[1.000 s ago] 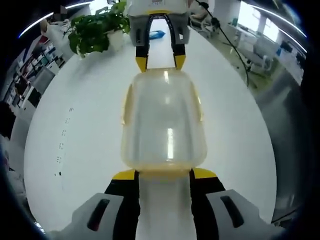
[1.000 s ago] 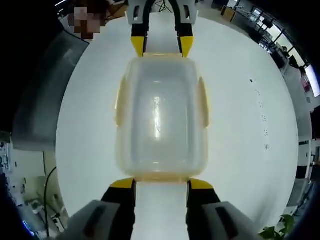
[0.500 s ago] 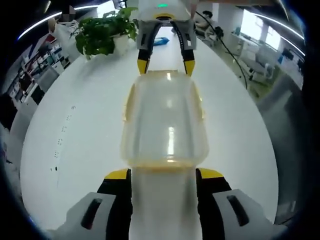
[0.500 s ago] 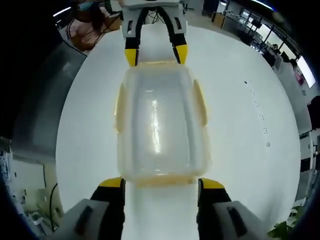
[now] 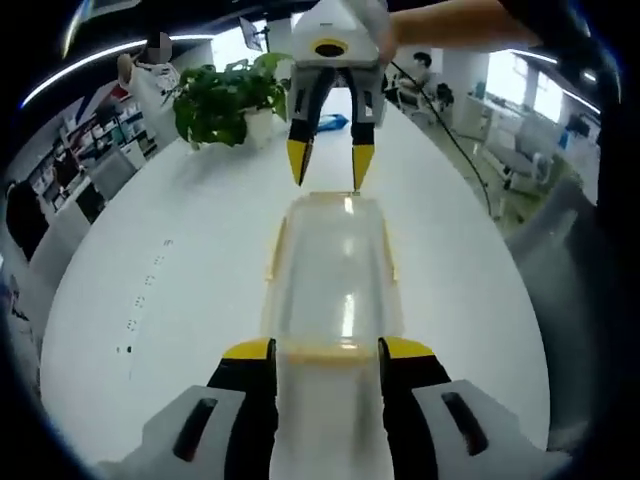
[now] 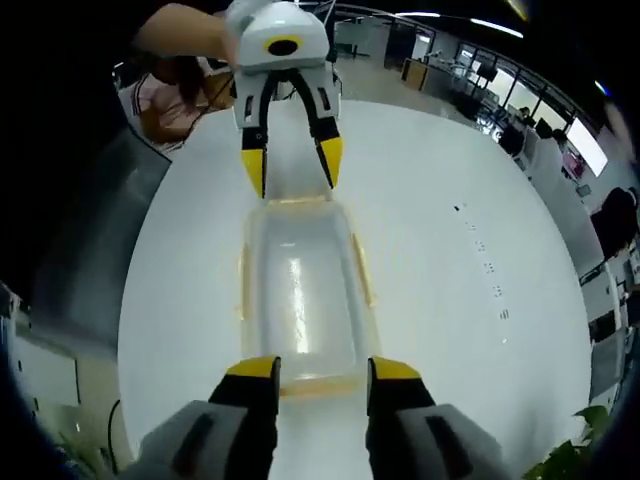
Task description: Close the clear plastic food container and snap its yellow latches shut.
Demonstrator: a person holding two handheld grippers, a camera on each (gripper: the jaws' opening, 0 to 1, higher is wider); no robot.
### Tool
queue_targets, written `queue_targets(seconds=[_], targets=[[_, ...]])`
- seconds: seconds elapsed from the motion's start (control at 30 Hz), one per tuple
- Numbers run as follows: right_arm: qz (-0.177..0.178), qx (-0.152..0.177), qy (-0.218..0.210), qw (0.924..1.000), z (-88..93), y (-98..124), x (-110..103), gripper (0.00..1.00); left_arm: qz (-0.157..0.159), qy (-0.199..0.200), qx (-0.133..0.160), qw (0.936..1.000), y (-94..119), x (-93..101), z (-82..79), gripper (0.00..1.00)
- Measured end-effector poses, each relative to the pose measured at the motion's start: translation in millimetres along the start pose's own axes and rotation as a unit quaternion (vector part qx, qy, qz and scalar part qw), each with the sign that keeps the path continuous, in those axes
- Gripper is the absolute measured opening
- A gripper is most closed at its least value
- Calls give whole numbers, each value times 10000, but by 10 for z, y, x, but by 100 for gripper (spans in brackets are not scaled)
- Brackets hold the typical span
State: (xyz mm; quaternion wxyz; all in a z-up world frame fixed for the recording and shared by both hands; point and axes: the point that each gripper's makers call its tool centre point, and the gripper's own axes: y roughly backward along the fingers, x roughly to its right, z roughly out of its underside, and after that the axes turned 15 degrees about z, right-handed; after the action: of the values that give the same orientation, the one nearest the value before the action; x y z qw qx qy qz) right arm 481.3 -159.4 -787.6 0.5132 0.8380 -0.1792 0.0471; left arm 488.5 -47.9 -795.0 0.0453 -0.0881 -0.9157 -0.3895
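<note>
**Both grippers pulled up off the container ends**

Since a second ago both cameras have lifted and tilted: the container looks narrower and farther down in both views, and the opposite gripper now hangs above its far end instead of level with it. The container itself doesn't seem to have moved on the table.

Container [image 5: 335,270] sits on the white table [image 5: 180,300], lid on, between the two grippers, long axis running from one to the other. Yellow latches [image 6: 243,285] run along both long sides and a yellow strip shows at each short end. Can't tell from this fisheye view whether any latch is fully snapped; they look flat against the walls.

Left gripper [image 5: 325,350]: jaws apart, holding nothing, tips either side of the near short end, near it. Right gripper [image 6: 318,368]: same, spread and empty at the opposite end.

Reading: the symmetric end-on stance is there to press both end latches at once, so the box can't slide. Raised pose suggests either a release after pressing or a reset for another push.

Plant [image 5: 225,95] stands well clear at the table's far edge.
</note>
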Motion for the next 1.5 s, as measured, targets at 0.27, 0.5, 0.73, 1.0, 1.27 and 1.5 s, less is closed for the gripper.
queue_targets(seconds=[0.27, 0.5, 0.73, 1.0, 1.27, 1.5], targets=[[-8, 158, 105, 9998, -232, -213, 62, 30, 29, -78, 184, 9998, -206, -42, -224, 39], [-41, 146, 208, 9997, -264, -354, 116, 33, 96, 82, 372, 9992, -366, -63, -335, 39], [-200, 145, 314, 9992, -287, -428, 111, 38, 214, 61, 381, 9990, -530, -33, -431, 41], [-389, 71, 414, 9984, -317, -487, 122, 42, 58, 115, 627, 9979, -562, -10, -582, 45], [-535, 68, 433, 9976, -339, -514, 120, 43, 85, 107, 670, 9977, -631, 145, -646, 48], [-493, 45, 445, 9978, -367, -543, 208, 41, 58, 150, 727, 9972, -645, 206, -655, 50]])
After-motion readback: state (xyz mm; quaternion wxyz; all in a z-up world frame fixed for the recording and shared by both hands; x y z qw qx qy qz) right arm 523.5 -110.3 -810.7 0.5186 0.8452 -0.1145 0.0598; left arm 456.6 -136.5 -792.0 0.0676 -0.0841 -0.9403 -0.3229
